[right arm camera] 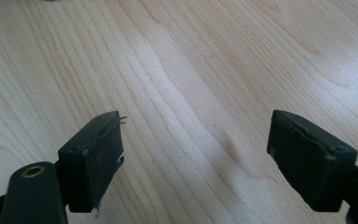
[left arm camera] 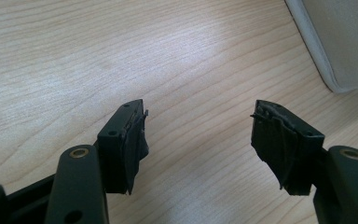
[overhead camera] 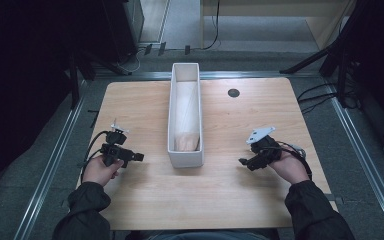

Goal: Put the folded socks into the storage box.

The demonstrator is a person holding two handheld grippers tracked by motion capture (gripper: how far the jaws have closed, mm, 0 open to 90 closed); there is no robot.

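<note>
Two tongs sit wide open and empty beside the long white box (overhead camera: 185, 117), left tongs (overhead camera: 141, 157) on its left, right tongs (overhead camera: 241, 161) on its right, about equally near, with the box pointing away from the person.

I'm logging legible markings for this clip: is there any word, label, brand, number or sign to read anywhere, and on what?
None can be read: the white bin, the wooden table, the left gripper and the right gripper bear no visible text or sign.
</note>
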